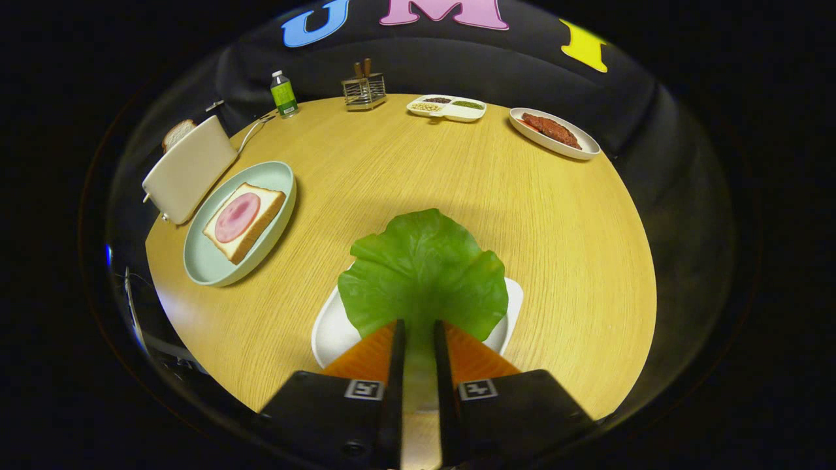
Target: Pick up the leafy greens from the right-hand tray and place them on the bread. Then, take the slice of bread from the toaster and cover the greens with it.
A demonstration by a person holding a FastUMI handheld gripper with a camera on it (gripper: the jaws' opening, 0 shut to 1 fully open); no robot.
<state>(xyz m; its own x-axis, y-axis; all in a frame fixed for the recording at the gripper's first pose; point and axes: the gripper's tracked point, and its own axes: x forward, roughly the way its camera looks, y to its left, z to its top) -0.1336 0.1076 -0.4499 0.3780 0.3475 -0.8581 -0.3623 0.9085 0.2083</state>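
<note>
Gripper (418, 333) apparently clamped on lettuce leaf's (423, 271) stem, above white tray (330, 333); bread with ham (243, 220) far ahead left.

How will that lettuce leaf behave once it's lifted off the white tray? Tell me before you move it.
The lettuce leaf is broad and thin, so it is probably light and may droop beyond the gripper, whose fingers pinch its stem end. Its glossy surface hints at a slippery hold. Overhanging the white tray, it may sway when carried to the bread.
</note>
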